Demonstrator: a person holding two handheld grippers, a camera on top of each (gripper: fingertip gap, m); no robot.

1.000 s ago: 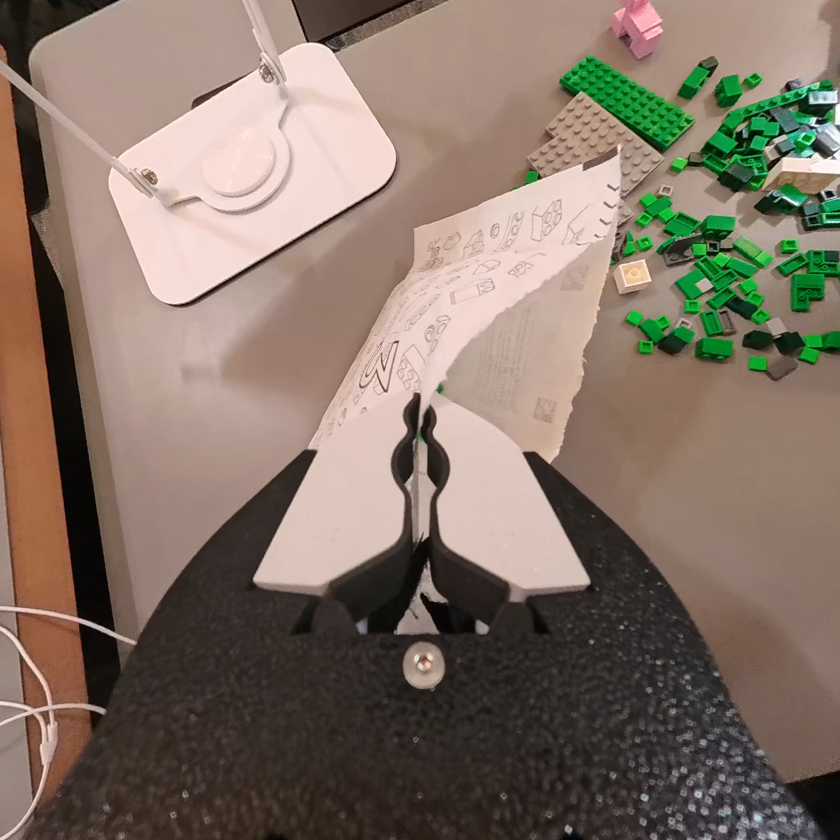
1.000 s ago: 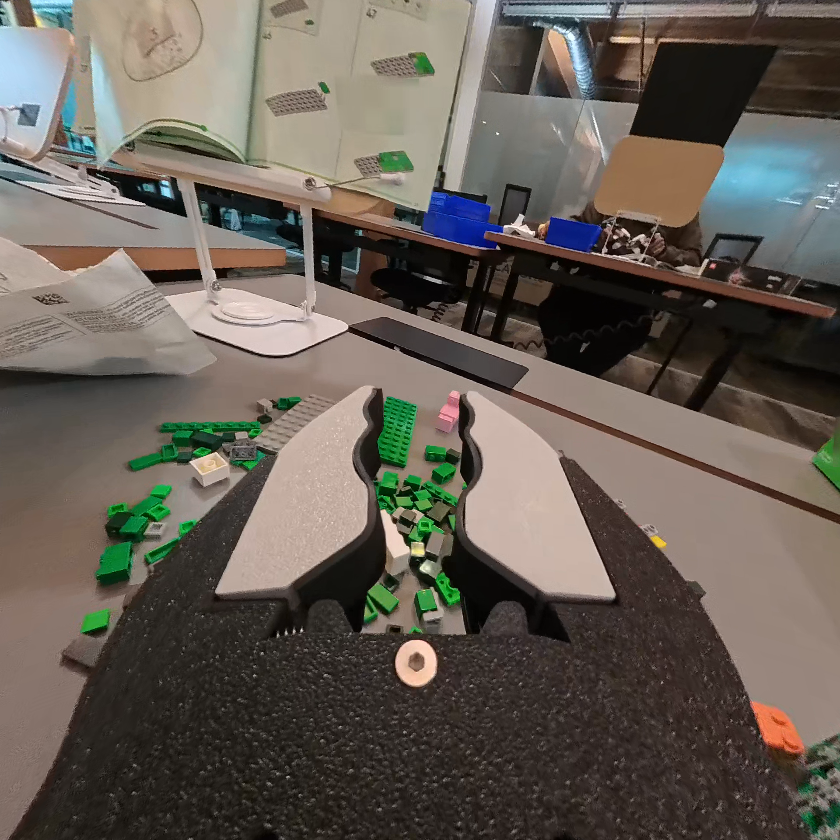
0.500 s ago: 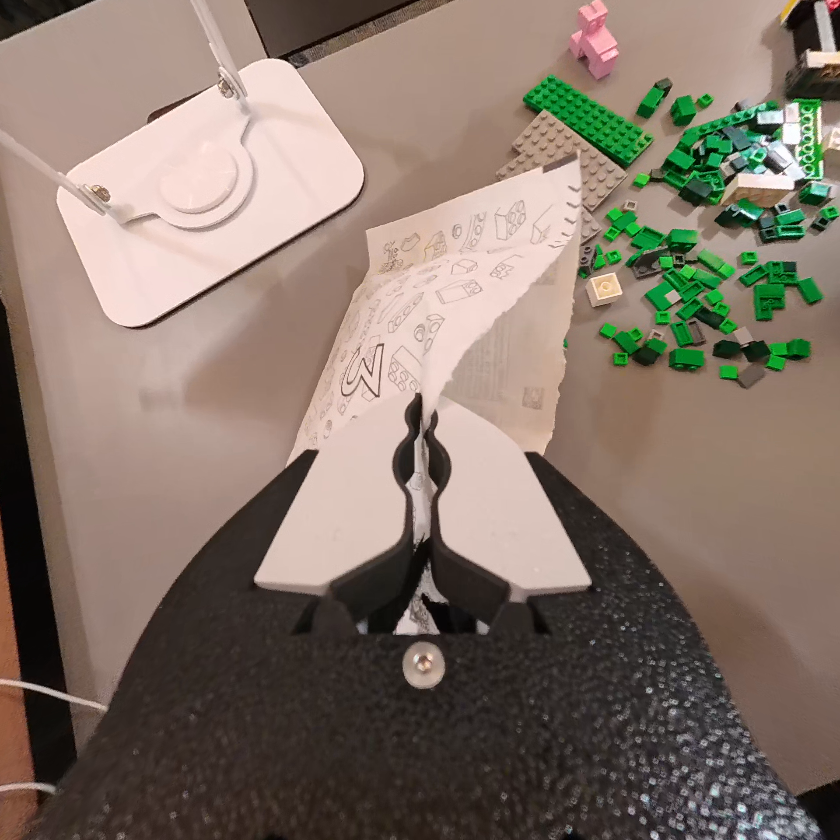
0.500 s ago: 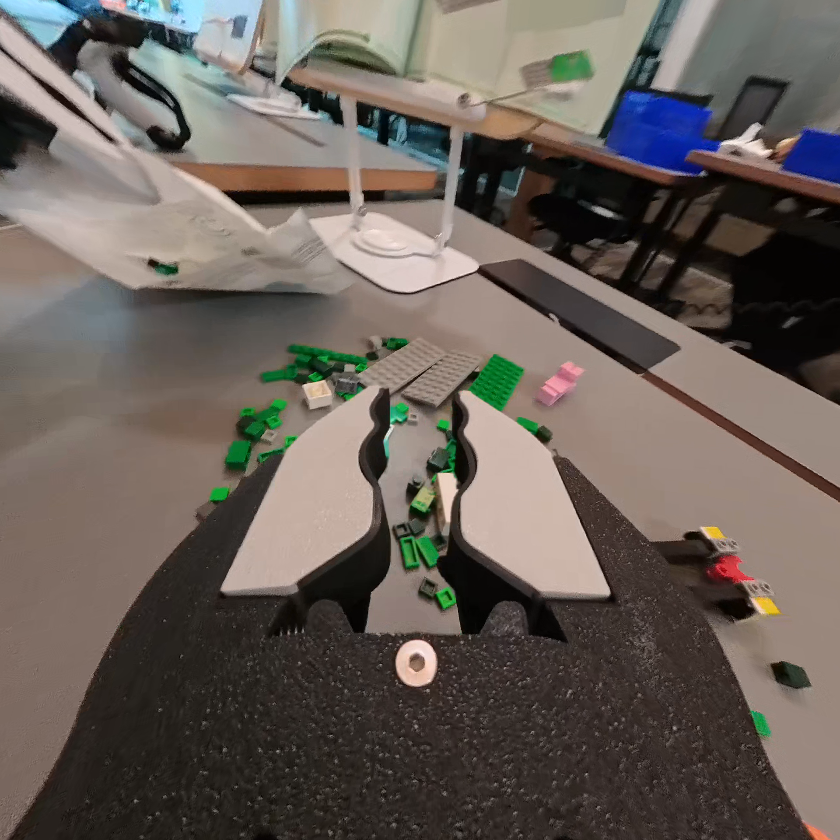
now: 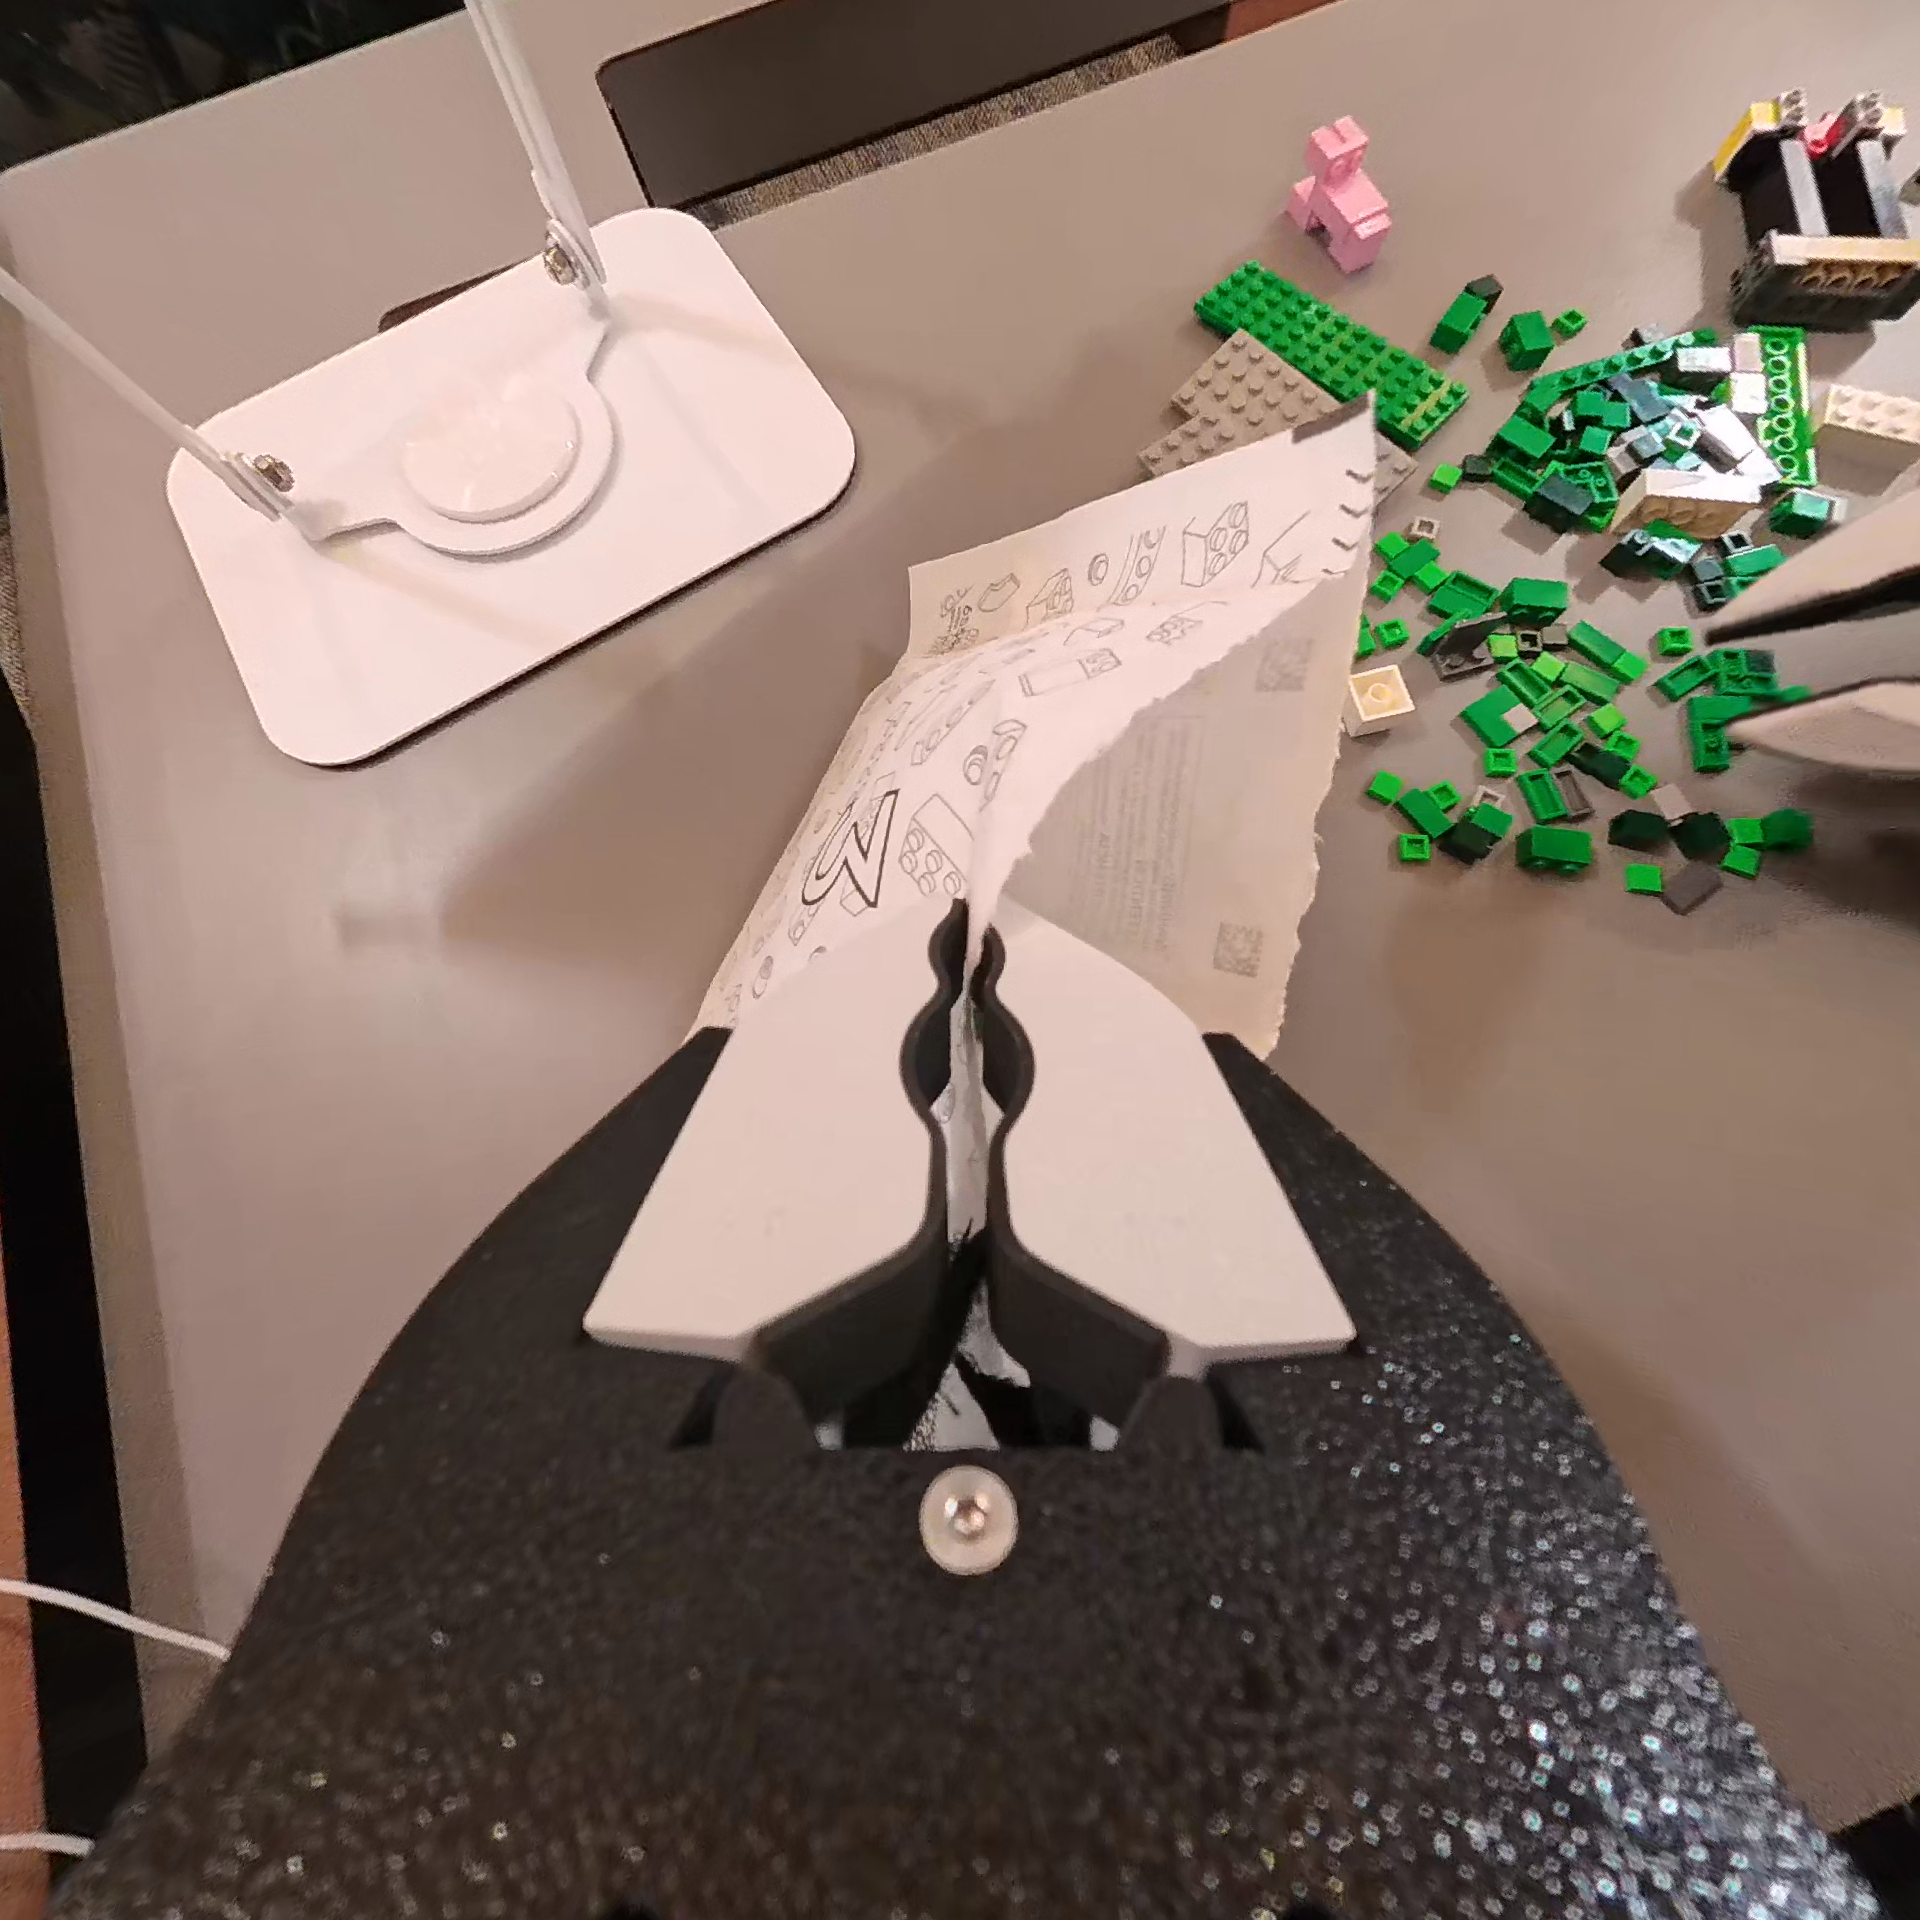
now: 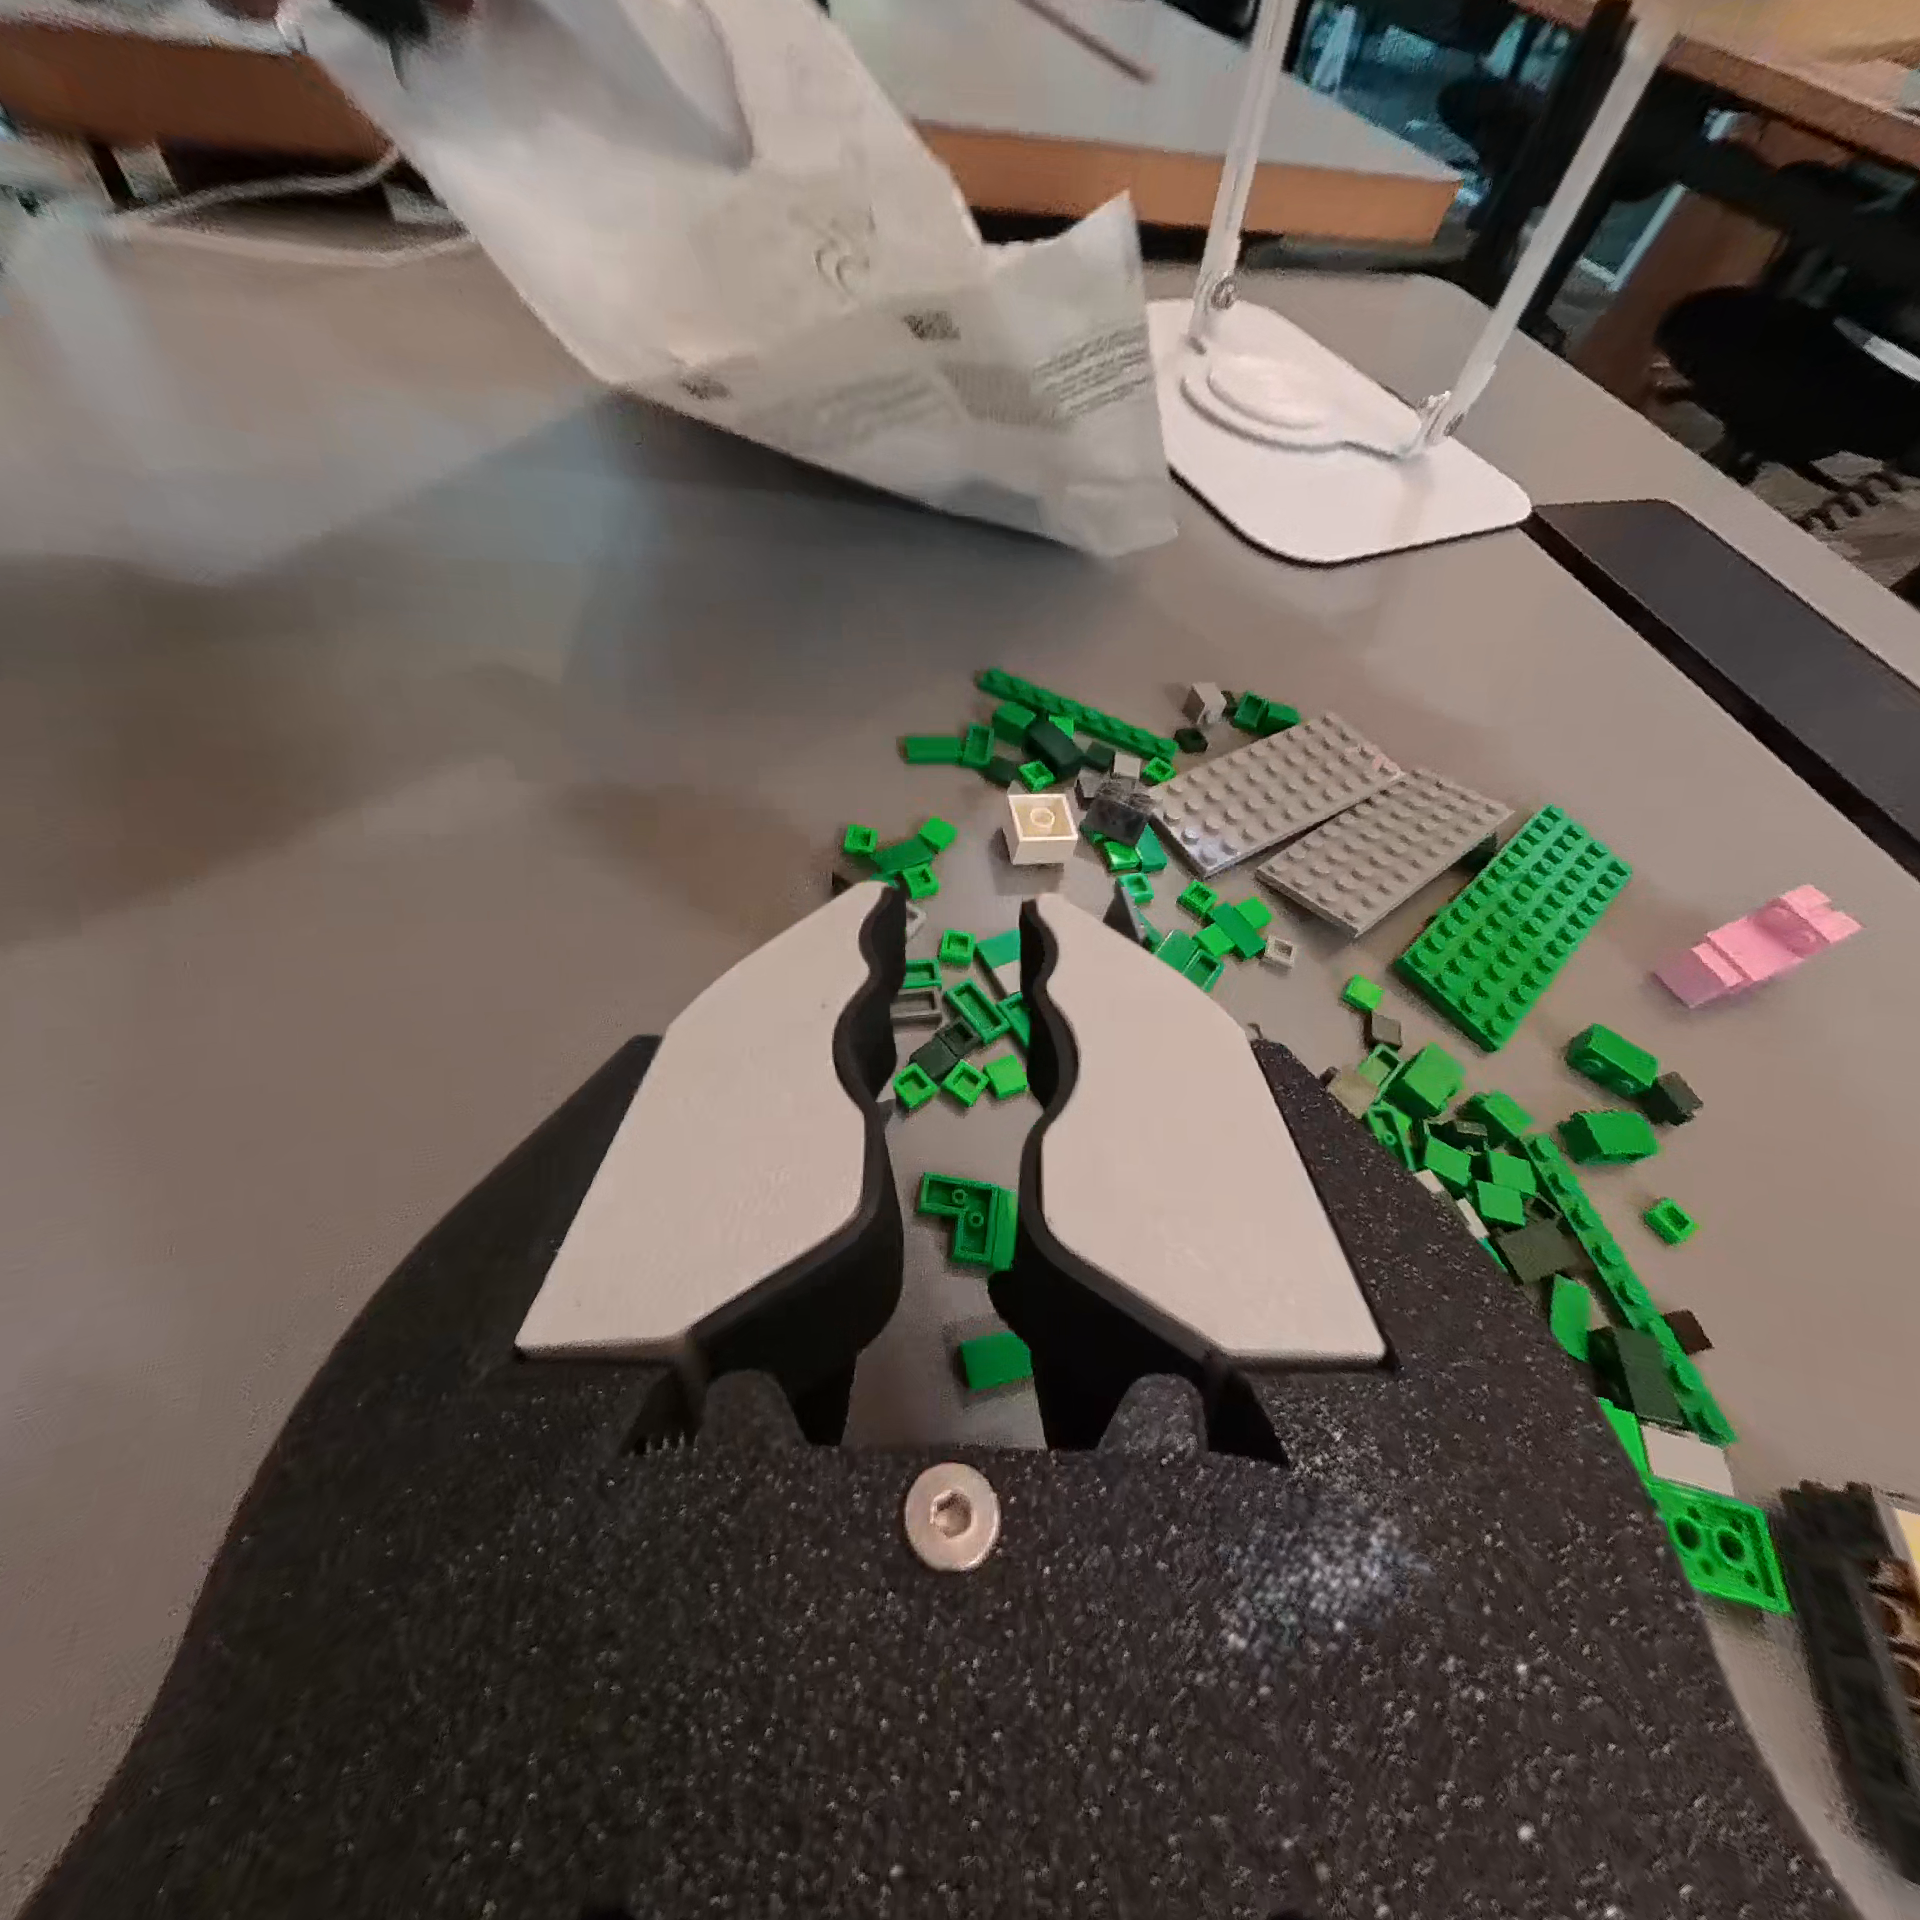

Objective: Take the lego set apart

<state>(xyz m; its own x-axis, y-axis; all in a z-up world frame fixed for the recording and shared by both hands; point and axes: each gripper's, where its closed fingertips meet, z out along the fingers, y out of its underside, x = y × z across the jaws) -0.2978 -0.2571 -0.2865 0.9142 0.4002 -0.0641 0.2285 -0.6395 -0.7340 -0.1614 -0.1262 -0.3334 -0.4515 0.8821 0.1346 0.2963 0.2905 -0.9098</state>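
My left gripper [image 5: 964,920] is shut on a white printed paper bag [image 5: 1122,717] and holds it open-mouthed above the grey table [image 5: 520,935]. The bag also shows in the right wrist view [image 6: 831,312], blurred, at upper left. Many small green and grey loose bricks [image 5: 1558,707] lie scattered to the right. My right gripper [image 6: 961,914] is open and empty, low over the loose bricks [image 6: 966,1029]. Its fingers [image 5: 1829,634] enter the left wrist view from the right edge. Two grey plates [image 6: 1330,810], a green plate [image 6: 1507,925] and a pink piece [image 6: 1756,945] lie beyond.
A white stand base [image 5: 499,478] with thin white legs sits at the table's back left; it also shows in the right wrist view [image 6: 1340,457]. A black, white and yellow built piece [image 5: 1829,218] stands at the far right. A dark slot [image 6: 1745,644] cuts the table. The left gripper's tips are roughly 20 centimeters from the right gripper's. To reach the green plate [image 6: 1507,925] in a straight line is about 15 centimeters for my right fingers, about 25 centimeters for my left. Look for it in the left wrist view [image 5: 1347,363] too.
My right gripper has swung left and tipped down over the loose bricks, entering the left wrist view. My left gripper has pulled back with the bag still held.
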